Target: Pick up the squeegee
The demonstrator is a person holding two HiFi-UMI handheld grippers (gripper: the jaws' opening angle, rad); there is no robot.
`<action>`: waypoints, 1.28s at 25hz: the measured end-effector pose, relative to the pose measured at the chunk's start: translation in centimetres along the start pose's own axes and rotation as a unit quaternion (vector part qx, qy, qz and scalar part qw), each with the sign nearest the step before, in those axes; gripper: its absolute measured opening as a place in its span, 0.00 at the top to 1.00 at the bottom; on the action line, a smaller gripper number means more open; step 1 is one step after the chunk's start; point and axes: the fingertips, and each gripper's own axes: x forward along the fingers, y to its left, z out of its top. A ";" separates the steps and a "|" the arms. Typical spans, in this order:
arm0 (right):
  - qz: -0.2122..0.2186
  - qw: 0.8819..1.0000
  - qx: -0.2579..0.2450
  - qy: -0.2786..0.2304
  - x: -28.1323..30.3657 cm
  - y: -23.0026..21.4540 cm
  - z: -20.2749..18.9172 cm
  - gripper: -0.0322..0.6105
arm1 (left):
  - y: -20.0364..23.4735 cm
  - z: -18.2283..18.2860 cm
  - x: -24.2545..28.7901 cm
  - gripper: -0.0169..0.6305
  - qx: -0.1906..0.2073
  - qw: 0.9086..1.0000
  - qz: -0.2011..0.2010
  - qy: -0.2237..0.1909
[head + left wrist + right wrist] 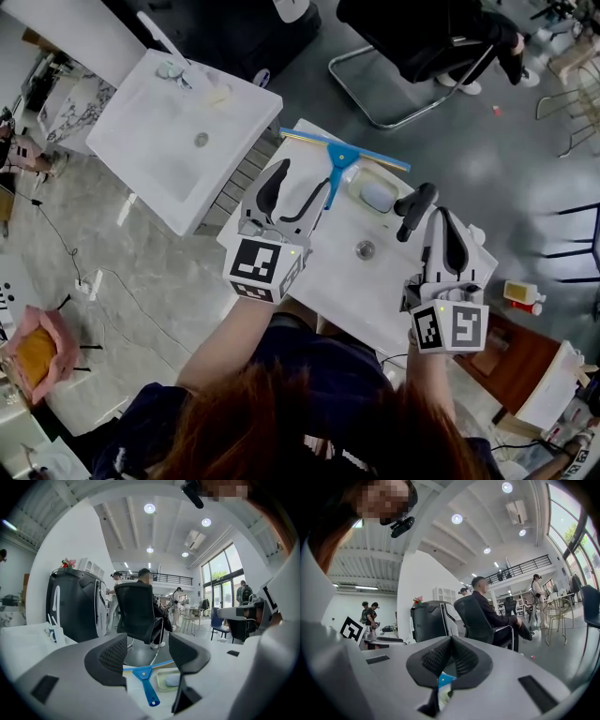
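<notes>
The squeegee (341,156) has a blue handle and a long thin blade; it lies flat at the far edge of the white washbasin (323,267). My left gripper (302,184) hovers open just short of the handle's near end, touching nothing. Between its open jaws in the left gripper view, the squeegee (146,684) lies below my left gripper (149,656). My right gripper (448,246) is held over the basin's right end, beside the black tap (415,209). In its own view my right gripper (451,657) is shut, with nothing gripped.
A soap dish with a pale soap (376,196) sits just right of the squeegee handle; the soap dish (170,680) also shows in the left gripper view. The drain (366,249) is mid-basin. A second white basin (159,164) stands to the left. A seated person in an office chair (138,612) is beyond.
</notes>
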 end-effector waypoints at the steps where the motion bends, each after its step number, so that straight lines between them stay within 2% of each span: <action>1: -0.004 1.000 0.000 0.003 0.5 -0.2 -0.2 0.93 | 0.2 0.0 0.4 0.56 -0.002 1.000 -0.002 0.002; 6: -0.030 0.999 0.000 0.015 2.9 -1.3 -0.8 0.93 | 0.8 -0.8 2.8 0.56 -0.006 0.999 -0.025 0.019; 10: -0.035 0.999 -0.003 0.014 5.1 -1.6 -0.8 0.93 | 1.2 -2.4 4.9 0.56 -0.005 0.999 -0.037 0.037; 18: -0.041 0.999 -0.006 0.027 7.7 -2.7 -2.5 0.93 | 1.7 -8.5 8.6 0.56 -0.023 0.994 -0.037 0.096; 26: -0.041 0.998 -0.003 0.046 9.0 -3.8 -4.1 0.93 | 1.0 -16.0 11.9 0.56 -0.033 0.980 -0.048 0.192; 32: -0.038 0.998 0.003 0.054 9.4 -4.3 -4.9 0.93 | 0.9 -19.2 12.9 0.56 -0.046 0.971 -0.035 0.230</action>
